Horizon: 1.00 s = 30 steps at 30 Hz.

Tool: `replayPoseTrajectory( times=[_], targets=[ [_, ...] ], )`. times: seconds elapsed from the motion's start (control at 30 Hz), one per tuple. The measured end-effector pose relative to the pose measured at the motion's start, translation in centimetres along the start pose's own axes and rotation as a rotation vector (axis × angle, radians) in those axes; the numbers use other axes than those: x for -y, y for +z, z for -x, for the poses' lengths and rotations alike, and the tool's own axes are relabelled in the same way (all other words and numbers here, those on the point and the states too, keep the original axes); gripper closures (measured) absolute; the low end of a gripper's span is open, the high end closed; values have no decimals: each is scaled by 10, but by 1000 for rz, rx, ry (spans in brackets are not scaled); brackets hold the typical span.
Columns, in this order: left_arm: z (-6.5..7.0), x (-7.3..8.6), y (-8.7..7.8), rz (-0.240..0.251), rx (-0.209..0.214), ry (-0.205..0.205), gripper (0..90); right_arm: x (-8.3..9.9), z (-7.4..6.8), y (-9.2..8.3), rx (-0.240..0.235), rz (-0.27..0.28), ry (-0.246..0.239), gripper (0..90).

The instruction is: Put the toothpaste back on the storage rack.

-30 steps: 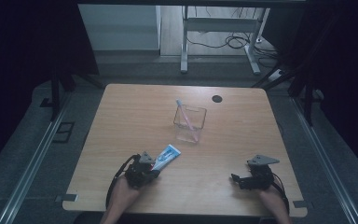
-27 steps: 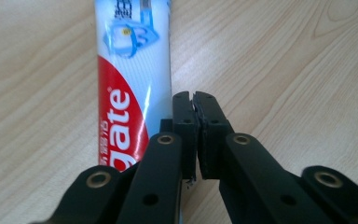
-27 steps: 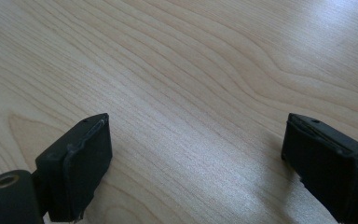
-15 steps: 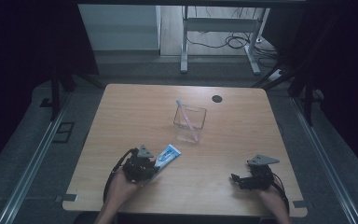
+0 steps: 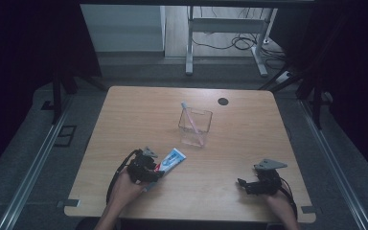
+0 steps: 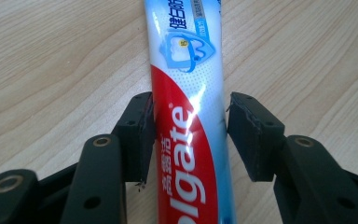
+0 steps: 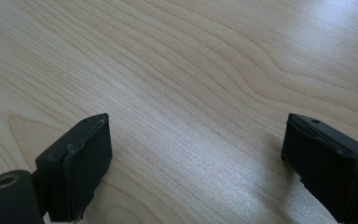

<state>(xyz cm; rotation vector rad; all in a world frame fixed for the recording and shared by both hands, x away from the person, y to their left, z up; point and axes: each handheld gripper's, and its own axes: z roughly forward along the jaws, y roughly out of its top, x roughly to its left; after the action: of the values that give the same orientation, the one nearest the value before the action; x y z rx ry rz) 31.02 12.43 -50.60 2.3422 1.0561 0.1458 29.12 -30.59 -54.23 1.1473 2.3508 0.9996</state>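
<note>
Toothpaste tube (image 6: 186, 116) runs off top and bottom edges; its cap end is unseen.

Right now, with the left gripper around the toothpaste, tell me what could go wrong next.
1. The left gripper straddles the toothpaste tube; one pad touches it, the other seems to leave a sliver of gap. Lifting before closing could let the glossy tube slip.
2. A hard squeeze on the soft tube might dent it or force paste out.
3. The clear cup with a toothbrush stands just beyond; a forward swing could knock it over.
</note>
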Motion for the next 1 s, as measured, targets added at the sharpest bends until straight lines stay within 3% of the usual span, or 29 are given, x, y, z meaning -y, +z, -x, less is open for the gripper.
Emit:
replayPoseTrajectory(
  times=[0.47,0.77,1.0],
  targets=[
    [-3,-18,17,-92,13,15,472,0,0,0,-1,-3,5,85],
    [1,-25,24,-130,-11,36,462,0,0,0,0,-2,4,85],
    [3,-27,23,-142,-15,22,550,0,0,0,0,-2,4,85]
  ],
)
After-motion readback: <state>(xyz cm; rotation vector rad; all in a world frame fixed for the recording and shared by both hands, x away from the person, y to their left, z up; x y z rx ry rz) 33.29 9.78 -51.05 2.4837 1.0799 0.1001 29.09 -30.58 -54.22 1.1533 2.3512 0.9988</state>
